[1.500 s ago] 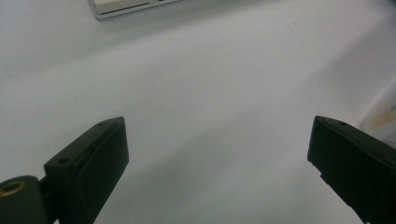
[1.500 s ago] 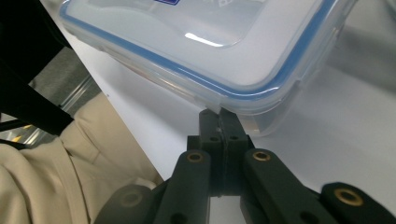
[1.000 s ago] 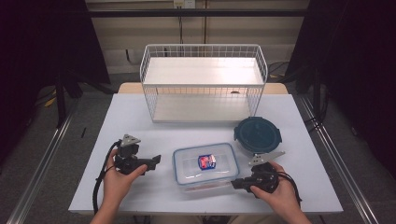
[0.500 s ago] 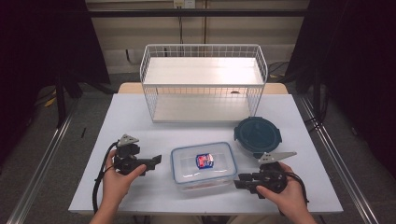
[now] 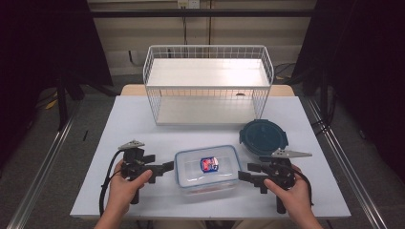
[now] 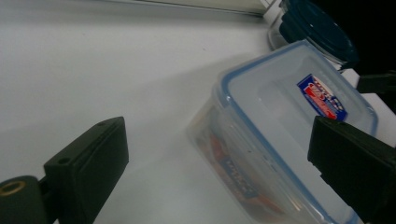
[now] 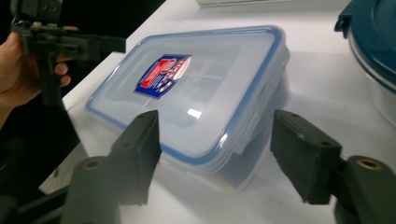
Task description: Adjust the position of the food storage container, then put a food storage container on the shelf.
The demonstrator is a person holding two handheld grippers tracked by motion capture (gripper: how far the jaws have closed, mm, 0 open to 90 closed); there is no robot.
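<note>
A clear rectangular container (image 5: 207, 171) with a blue-rimmed lid and a red and blue sticker sits on the white table (image 5: 143, 124), near the front. My left gripper (image 5: 167, 167) stands open just left of it. In the left gripper view (image 6: 219, 149) the container (image 6: 280, 121) lies ahead, untouched by the wide jaws. My right gripper (image 5: 242, 172) is at the container's right end. Its jaws have just been opening. In the right gripper view (image 7: 219, 154) the container's near corner (image 7: 205, 98) sits between the open jaws and the pads stand off it.
A round dark teal lidded container (image 5: 263, 137) stands right behind the clear one, close to my right gripper. A white wire basket (image 5: 207, 86) takes up the back of the table. The table's front edge (image 5: 205, 213) is near both hands.
The right gripper's jaws have spread apart beside the container's right end. Both hands have stayed about where they were, and the container has not moved.
</note>
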